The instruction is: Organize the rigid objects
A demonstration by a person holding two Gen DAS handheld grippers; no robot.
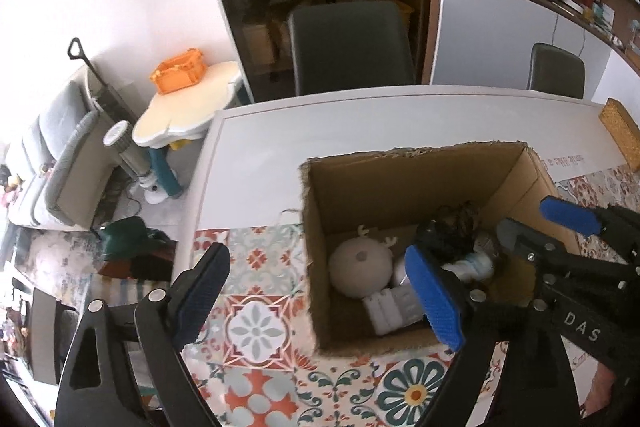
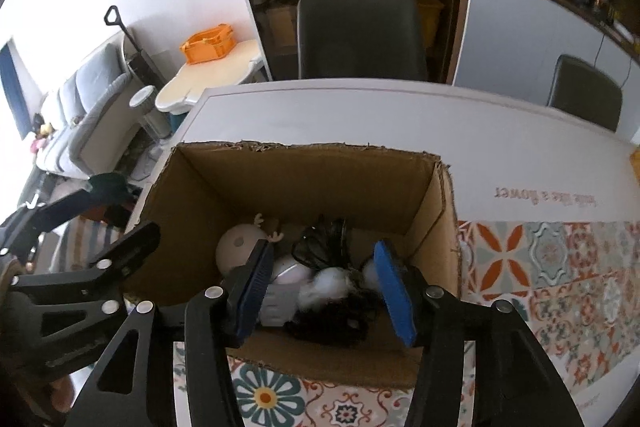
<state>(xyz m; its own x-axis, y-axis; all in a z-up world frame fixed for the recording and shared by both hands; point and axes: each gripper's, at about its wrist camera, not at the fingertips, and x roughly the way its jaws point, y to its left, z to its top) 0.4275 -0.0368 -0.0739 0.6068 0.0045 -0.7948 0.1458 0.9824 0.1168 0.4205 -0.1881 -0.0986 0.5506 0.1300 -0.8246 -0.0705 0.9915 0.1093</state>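
An open cardboard box stands on the patterned tablecloth. Inside lie a round beige ball with small antlers, a white ribbed piece, a tangle of black cable, a white fluffy item and a dark lump. My left gripper is open, its fingers astride the box's left wall with nothing gripped. My right gripper hangs open above the box's inside, its blue pads clear of the things below. Each gripper shows in the other's view: the right gripper, the left gripper.
The white table carries a patterned cloth under the box. A woven block lies at the table's far right. Two dark chairs stand behind it. Left of the table are a small table with an orange crate and a sofa.
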